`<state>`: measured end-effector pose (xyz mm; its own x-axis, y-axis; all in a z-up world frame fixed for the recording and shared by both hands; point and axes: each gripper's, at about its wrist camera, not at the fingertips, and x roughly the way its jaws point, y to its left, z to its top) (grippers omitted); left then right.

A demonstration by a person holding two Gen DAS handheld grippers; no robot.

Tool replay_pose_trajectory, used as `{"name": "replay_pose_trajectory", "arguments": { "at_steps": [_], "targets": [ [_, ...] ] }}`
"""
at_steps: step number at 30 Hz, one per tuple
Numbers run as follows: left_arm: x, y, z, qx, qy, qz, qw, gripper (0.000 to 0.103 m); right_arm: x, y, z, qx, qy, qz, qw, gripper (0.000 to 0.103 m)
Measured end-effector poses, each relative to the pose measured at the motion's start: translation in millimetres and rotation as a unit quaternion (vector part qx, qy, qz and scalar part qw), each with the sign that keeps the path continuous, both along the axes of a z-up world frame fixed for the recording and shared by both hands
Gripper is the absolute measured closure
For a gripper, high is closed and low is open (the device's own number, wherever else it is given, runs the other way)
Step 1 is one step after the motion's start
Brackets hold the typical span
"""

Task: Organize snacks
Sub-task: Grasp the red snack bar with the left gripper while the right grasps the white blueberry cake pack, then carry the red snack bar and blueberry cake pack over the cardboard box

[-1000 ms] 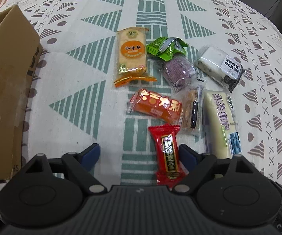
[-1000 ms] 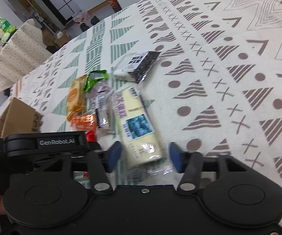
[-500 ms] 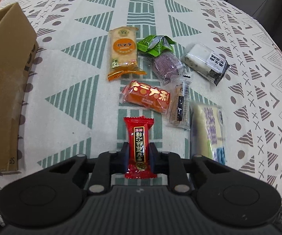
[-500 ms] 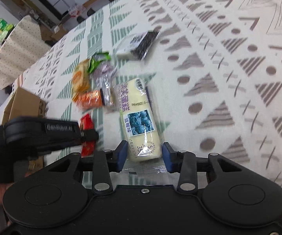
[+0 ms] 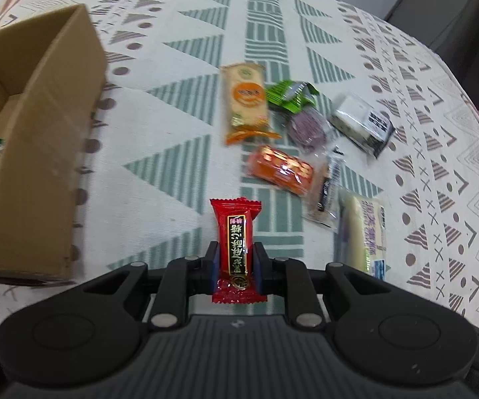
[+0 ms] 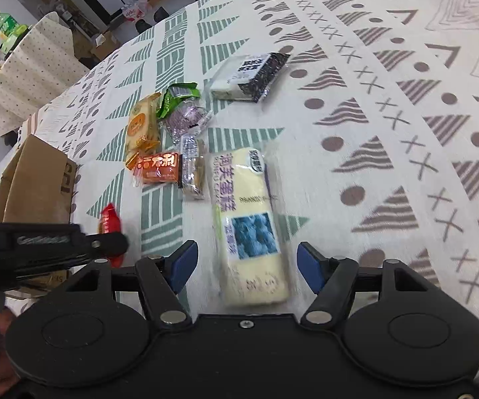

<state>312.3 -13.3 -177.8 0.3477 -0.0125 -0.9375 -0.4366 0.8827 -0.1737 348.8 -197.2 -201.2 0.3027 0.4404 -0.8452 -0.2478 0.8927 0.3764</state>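
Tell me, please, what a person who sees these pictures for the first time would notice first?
First, the red candy packet, pinched upright in the left hand-held gripper at the near edge of the patterned tablecloth. Then the long yellow cake packet, lying between the wide-open fingers of the right hand-held gripper. The open cardboard box stands to the left of the snack cluster.
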Motion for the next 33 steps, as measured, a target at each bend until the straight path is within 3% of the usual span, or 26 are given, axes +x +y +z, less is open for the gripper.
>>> {"name": "replay_pose_trajectory", "arguments": {
  "at_steps": [5, 7, 9, 11, 33],
  "targets": [
    [-8.6, 13.1, 6.6, 0.0, -0.005, 0.009, 0.9999, 0.084, 1.9, 9.6, -1.5, -0.008, -0.008, 0.005, 1.0, 0.039],
    [-11.6, 16.4, 9.1, 0.0, -0.007, 0.012, 0.9999, 0.084, 1.6, 12.5, -1.5, -0.014, -0.01, 0.007, 1.0, 0.047],
    [-14.4, 18.7, 11.9, -0.002, -0.011, 0.014, 0.9998, 0.084, 1.8, 13.7, -1.7, -0.011, -0.005, 0.009, 1.0, 0.064],
    [-16.9, 20.6, 14.7, -0.003, -0.014, 0.015, 0.9998, 0.084, 1.2, 12.7, -0.9, 0.0, 0.004, 0.007, 1.0, 0.066],
    [-58.0, 42.5, 50.2, -0.016, -0.062, 0.029, 0.9975, 0.084, -38.8, 19.5, 44.1, 0.025, -0.027, -0.013, 0.999, 0.069]
  ]
}}
